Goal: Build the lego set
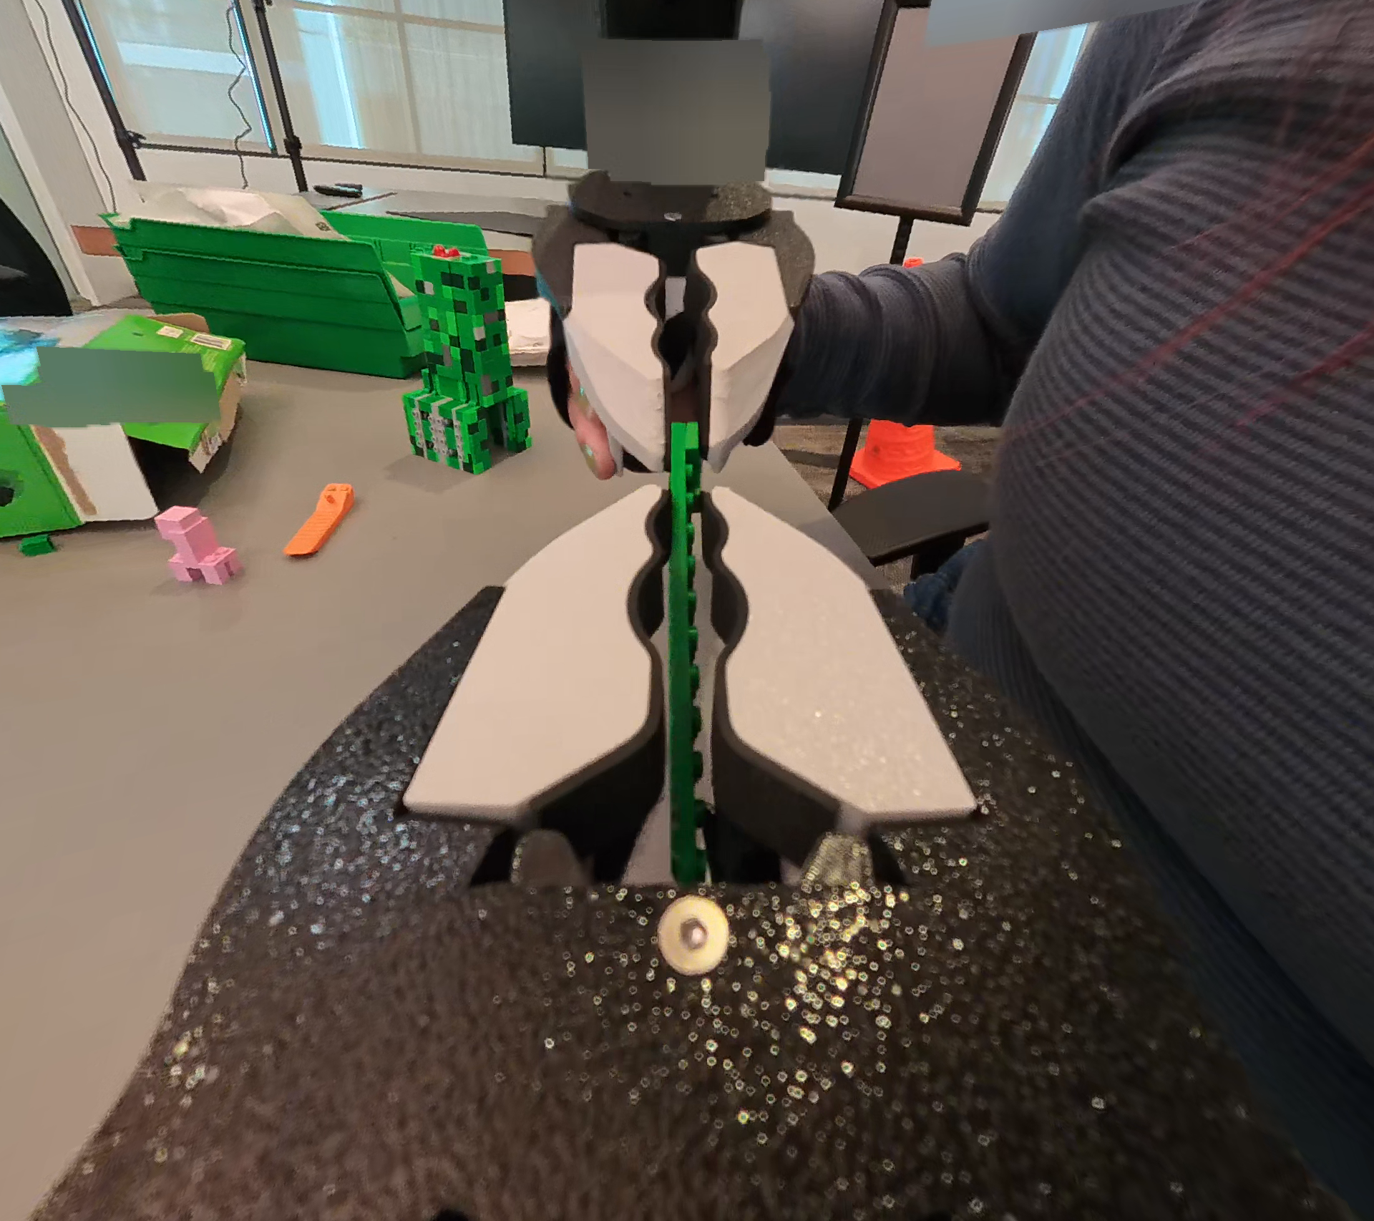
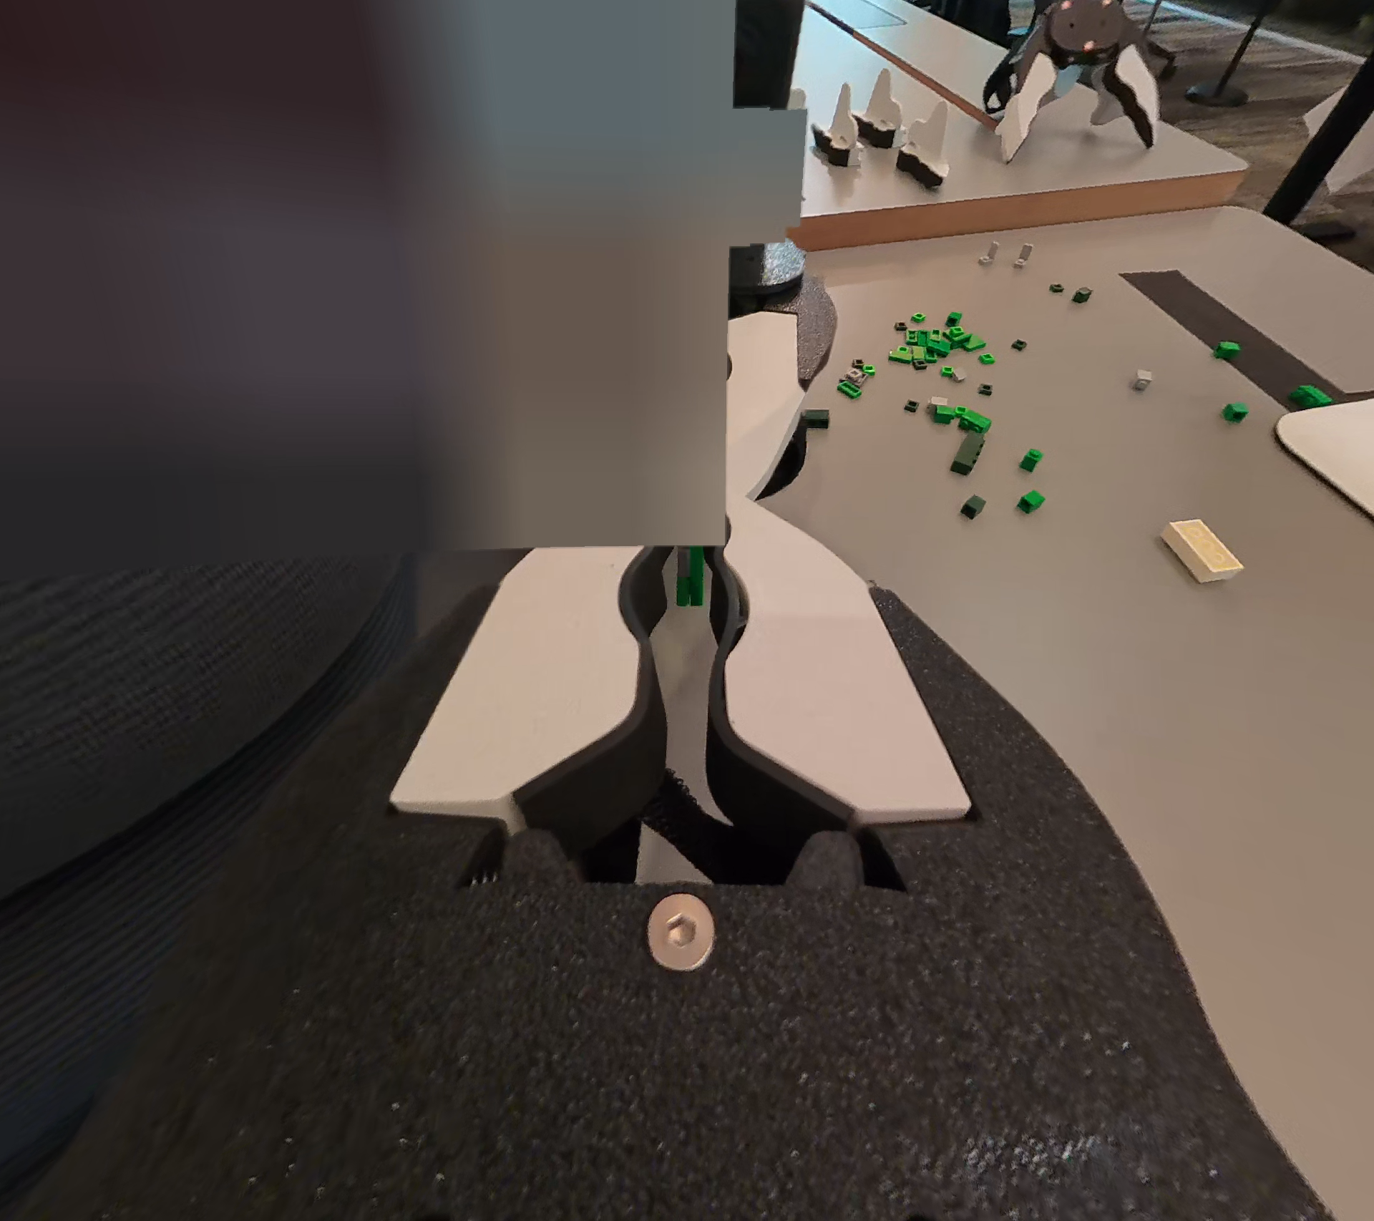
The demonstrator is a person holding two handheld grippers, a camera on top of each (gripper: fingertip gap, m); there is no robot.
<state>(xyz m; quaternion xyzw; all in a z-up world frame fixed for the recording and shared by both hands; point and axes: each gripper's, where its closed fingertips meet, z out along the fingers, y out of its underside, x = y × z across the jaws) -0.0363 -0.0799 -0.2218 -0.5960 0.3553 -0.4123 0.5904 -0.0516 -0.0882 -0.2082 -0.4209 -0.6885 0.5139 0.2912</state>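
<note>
Left gripper (image 1: pixel 682 501): fingers drawn in on a thin green studded plate (image 1: pixel 680 665), seen edge-on; black inner pads press its two faces along much of the jaw length
Green plate: stands upright on edge, runs from deep in the left jaws out past the tips, and its far end enters the right gripper's jaws
Right gripper (image 1: pixel 688 442): faces the left one tip to tip, fingers nearly together on the plate's far end; in its own view a patch hides the tips, and only a short green piece (image 2: pixel 691 579) shows between the pads
Hand (image 1: pixel 591 419): wraps the right gripper's handle, dark sleeve behind it
Table (image 1: pixel 223 665): grey, below both grippers
Left side of table: green blocky brick figure (image 1: pixel 465 367) standing, orange flat tool (image 1: pixel 320 520) lying, small pink brick animal (image 1: pixel 197 546), green cardboard box (image 1: pixel 119 412), green bin (image 1: pixel 275 293) behind
Right side of table: loose green and grey bricks (image 2: pixel 940 352) scattered, a tan brick (image 2: pixel 1201 549) apart from them
</note>
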